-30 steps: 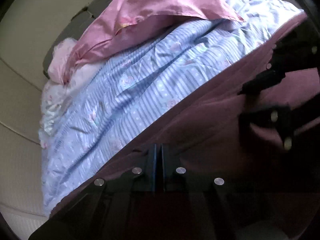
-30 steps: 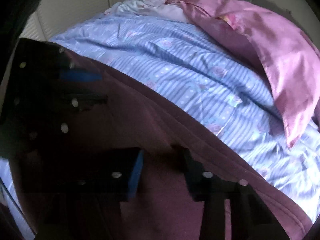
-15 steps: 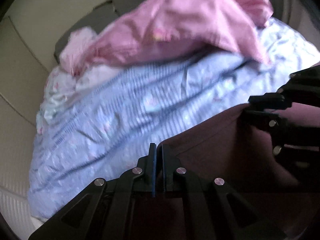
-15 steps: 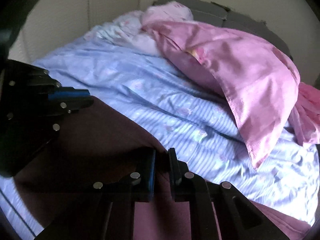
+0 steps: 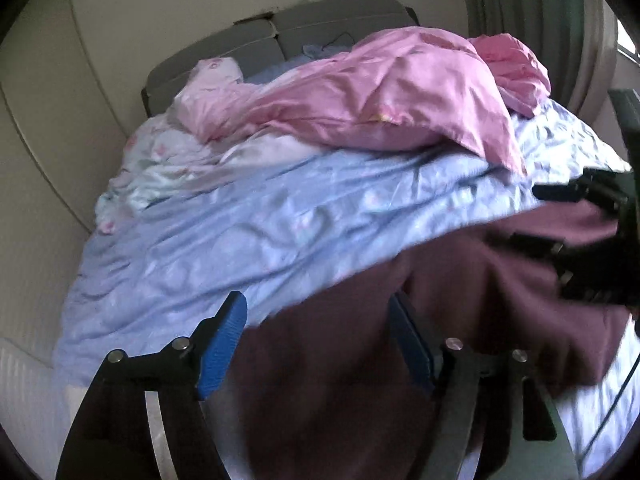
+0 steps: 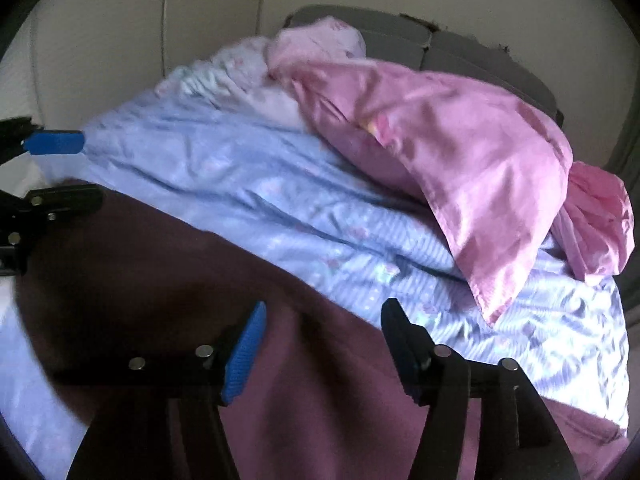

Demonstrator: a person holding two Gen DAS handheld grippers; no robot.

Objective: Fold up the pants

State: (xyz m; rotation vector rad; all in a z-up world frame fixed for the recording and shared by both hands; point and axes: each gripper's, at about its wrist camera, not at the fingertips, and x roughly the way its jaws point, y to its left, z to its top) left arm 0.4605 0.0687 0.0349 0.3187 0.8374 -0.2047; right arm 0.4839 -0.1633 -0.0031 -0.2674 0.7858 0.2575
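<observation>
so both claws just let go. half a second back the left claw (image 5: 316, 344) and right claw (image 6: 322, 344) were each pinched tight on the edge of the maroon pants (image 5: 360, 360), and now both sets of blue-padded fingers (image 5: 222, 344) are spread wide with nothing between them, so released on both sides. the pants are lying on the bed, over the blue striped duvet (image 5: 260, 232), filling roughly 4 to 7 o'clock of the left view and 6 to 9 o'clock of the right view (image 6: 160, 264). the far edge of the cloth runs diagonally right past the fingertips, so my guess is a fold just got laid down and dropped. the frames are blurry, so can't tell how neat the layers sit or how many folds are in it. the pink pillow (image 6: 460, 176) is up at 12 to 2 o'clock in the right view, well apart from the pants, not in the way. next probably calls for a fresh pinch on another edge or some smoothing, and the soft lumpy duvet could make the fold slide or bunch.
</observation>
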